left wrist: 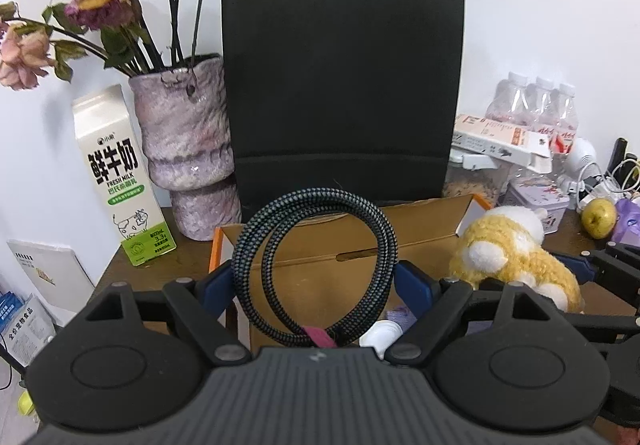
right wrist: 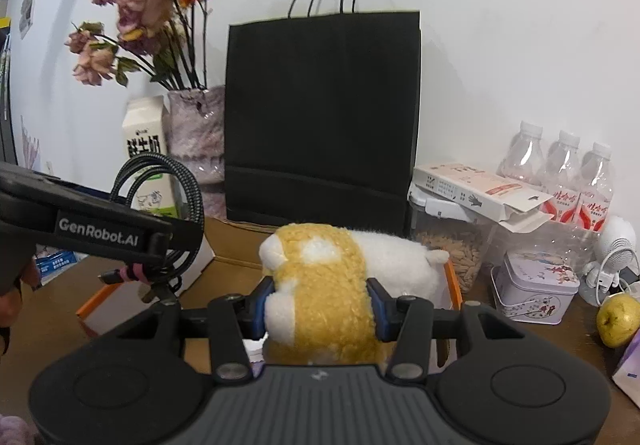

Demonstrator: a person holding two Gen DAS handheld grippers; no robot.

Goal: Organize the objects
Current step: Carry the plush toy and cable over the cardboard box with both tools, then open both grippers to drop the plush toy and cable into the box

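My left gripper (left wrist: 316,277) is shut on a coiled black-and-grey braided cable (left wrist: 316,261) and holds it upright over an open orange-edged cardboard box (left wrist: 360,249). The cable also shows in the right wrist view (right wrist: 168,205), hanging from the left gripper with a pink tie. My right gripper (right wrist: 318,305) is shut on a yellow and white plush toy (right wrist: 332,281), held above the right side of the box (right wrist: 452,285). The plush shows in the left wrist view (left wrist: 516,249) too. A white round object (left wrist: 380,333) lies inside the box.
A tall black paper bag (left wrist: 344,85) stands behind the box. A vase of dried roses (left wrist: 188,149) and a milk carton (left wrist: 120,181) stand at left. At right are water bottles (right wrist: 560,173), a flat carton (right wrist: 480,189), a jar (right wrist: 452,245), a tin (right wrist: 536,289) and a green pear (right wrist: 618,319).
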